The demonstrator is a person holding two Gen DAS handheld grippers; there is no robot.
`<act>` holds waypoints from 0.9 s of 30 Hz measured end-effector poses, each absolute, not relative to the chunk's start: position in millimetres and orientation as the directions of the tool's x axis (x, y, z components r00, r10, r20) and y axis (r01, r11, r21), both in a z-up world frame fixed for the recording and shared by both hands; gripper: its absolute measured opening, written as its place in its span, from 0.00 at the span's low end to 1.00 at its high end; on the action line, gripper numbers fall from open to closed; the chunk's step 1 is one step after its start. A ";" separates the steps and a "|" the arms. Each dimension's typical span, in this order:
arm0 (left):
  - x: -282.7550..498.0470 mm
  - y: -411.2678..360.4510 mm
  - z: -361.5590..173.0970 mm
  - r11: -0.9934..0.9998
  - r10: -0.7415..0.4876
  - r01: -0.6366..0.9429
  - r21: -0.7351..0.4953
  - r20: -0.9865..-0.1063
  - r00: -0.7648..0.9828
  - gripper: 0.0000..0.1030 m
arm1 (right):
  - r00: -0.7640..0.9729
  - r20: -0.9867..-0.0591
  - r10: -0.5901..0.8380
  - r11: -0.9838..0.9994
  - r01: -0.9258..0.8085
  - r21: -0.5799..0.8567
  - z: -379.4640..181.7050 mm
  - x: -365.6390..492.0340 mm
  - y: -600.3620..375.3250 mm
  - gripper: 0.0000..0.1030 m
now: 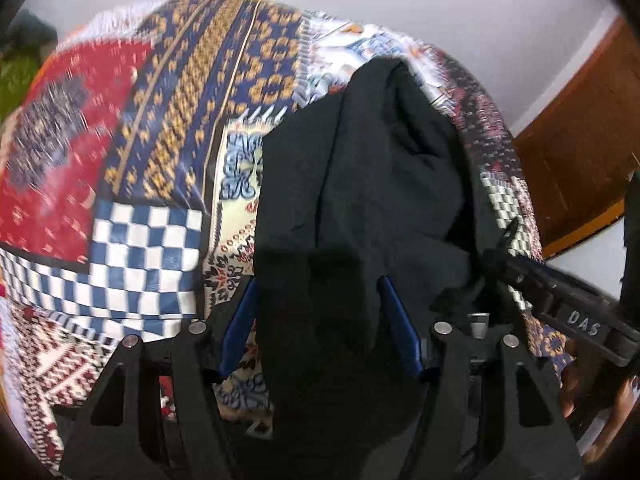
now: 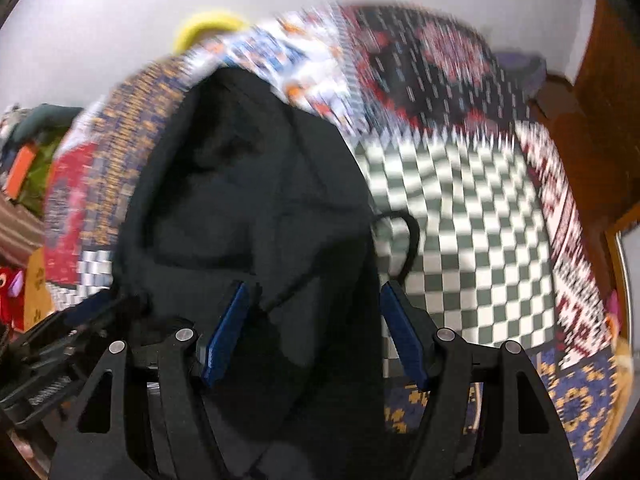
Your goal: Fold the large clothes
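A large black garment [image 1: 360, 184] lies bunched lengthwise on a patterned patchwork bedspread [image 1: 160, 128]. My left gripper [image 1: 318, 292] has its blue-padded fingers [image 1: 240, 324] spread wide, with a fold of the black cloth between them. In the right wrist view the same black garment [image 2: 248, 184] runs away from me, and a thin black drawstring loop [image 2: 404, 232] lies on the checked patch. My right gripper [image 2: 312, 300] is also spread wide, with black cloth between its fingers [image 2: 226, 336]. Each gripper shows at the edge of the other's view, the right one [image 1: 560, 300] beside the garment.
The bedspread [image 2: 472, 216] covers the whole bed. A white wall [image 1: 440, 0] is behind it. Wooden furniture [image 1: 580, 128] stands at the right. A yellow object [image 2: 208, 24] peeks over the far edge. Coloured clutter [image 2: 24, 176] lies at the left.
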State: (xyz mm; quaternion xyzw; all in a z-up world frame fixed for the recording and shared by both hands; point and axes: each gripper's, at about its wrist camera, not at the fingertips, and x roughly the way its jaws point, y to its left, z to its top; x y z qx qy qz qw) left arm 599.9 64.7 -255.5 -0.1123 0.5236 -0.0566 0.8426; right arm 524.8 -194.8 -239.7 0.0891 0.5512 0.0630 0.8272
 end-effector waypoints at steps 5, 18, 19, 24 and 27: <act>596.5 75.1 -264.1 0.938 -0.273 -0.067 -0.341 -0.842 0.466 0.60 | 0.326 -0.895 0.305 0.940 0.050 0.338 -269.7 519.4 -214.1 0.59; 536.8 62.8 -194.0 0.954 -0.282 0.055 -0.293 -0.827 0.487 0.12 | 0.413 -0.870 0.269 0.961 -0.179 0.211 -181.7 441.9 -198.6 0.14; 528.4 60.9 -185.8 0.956 -0.282 0.069 -0.286 -0.823 0.492 0.12 | 0.420 -0.864 0.277 0.957 -0.195 0.213 -173.5 431.4 -200.2 0.14; 470.3 58.4 -147.3 0.949 -0.313 0.132 -0.287 -0.798 0.515 0.12 | 0.458 -0.838 0.296 0.945 -0.266 0.188 -140.5 374.9 -193.0 0.13; 433.6 51.3 -134.0 0.952 -0.307 0.178 -0.250 -0.794 0.526 0.12 | 0.467 -0.827 0.312 0.938 -0.289 0.190 -131.9 343.4 -191.6 0.13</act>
